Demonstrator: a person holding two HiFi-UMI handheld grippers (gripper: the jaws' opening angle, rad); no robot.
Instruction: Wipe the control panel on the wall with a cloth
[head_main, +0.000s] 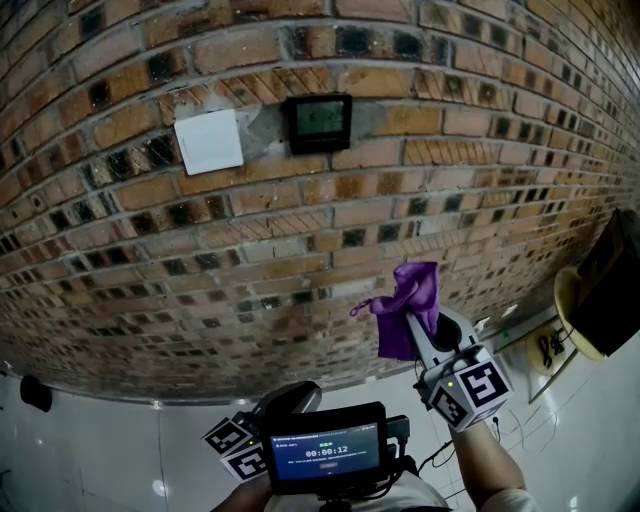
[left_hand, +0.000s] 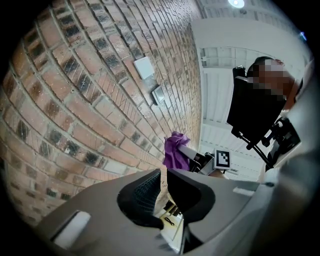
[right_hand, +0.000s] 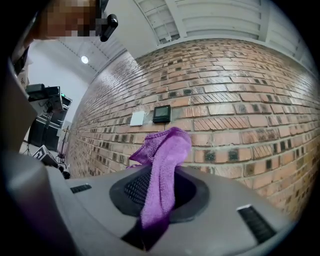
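Note:
The dark control panel (head_main: 318, 122) is set in the brick wall, high up, beside a white plate (head_main: 208, 142). My right gripper (head_main: 418, 325) is low on the right, well below the panel, shut on a purple cloth (head_main: 405, 308) that sticks up past its jaws. In the right gripper view the cloth (right_hand: 162, 155) hangs between the jaws of the right gripper (right_hand: 160, 192), with the panel (right_hand: 161, 113) far ahead. My left gripper (head_main: 287, 398) is at the bottom, partly hidden by a screen. The left gripper (left_hand: 162, 187) has its jaws almost together, holding nothing.
A small screen with a timer (head_main: 327, 450) is at the bottom centre. A dark object (head_main: 610, 285) and a tan round thing (head_main: 572, 312) stand near the wall on the right. The brick wall (head_main: 300, 250) fills most of the view, and white floor lies below it.

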